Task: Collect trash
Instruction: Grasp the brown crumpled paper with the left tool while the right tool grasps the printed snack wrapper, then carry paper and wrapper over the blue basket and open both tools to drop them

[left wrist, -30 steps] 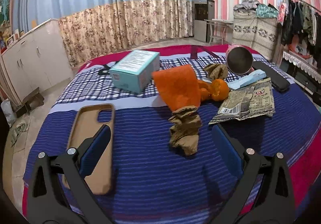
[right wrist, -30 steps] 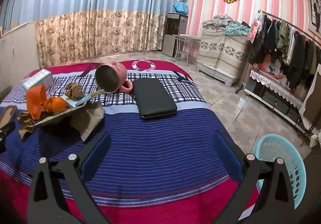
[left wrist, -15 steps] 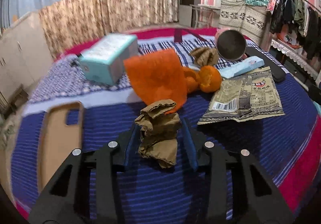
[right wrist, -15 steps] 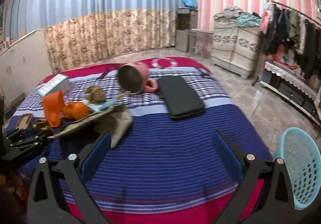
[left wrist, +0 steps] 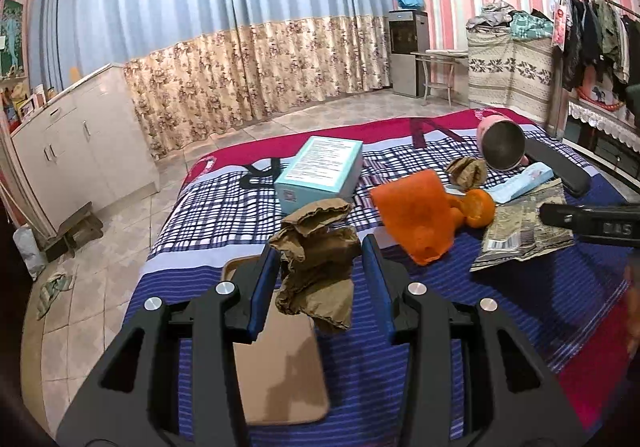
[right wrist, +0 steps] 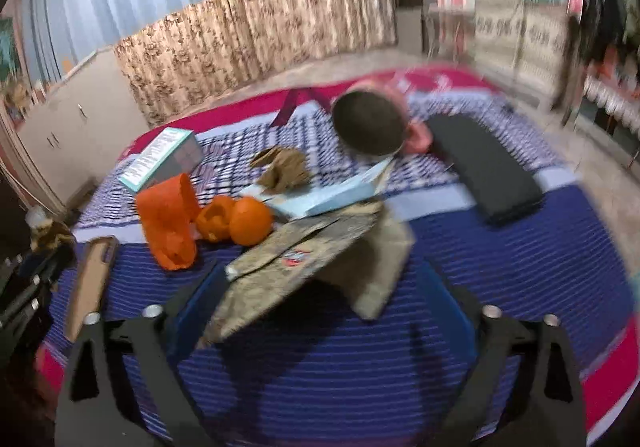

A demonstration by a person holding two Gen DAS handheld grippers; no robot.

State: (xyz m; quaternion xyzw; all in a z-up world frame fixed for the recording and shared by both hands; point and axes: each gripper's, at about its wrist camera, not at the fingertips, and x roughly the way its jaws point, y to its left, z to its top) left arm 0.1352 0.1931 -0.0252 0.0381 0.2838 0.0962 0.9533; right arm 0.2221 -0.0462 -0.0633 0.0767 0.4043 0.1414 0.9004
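My left gripper is shut on a crumpled brown paper and holds it above the striped bed cover. My right gripper is open, with its fingers on either side of the flat camouflage snack wrapper; this view is blurred. The wrapper also shows in the left wrist view. Other trash lies near: orange peel beside an orange, an orange wrapper, a second brown paper wad and a pale blue packet.
A teal box, a tan phone case, a tipped pink mug and a black case lie on the bed. White cabinets stand left. Tiled floor surrounds the bed.
My left gripper has closed on the brown paper and lifted it off the bed. My right gripper has swung left and down to the snack wrapper.
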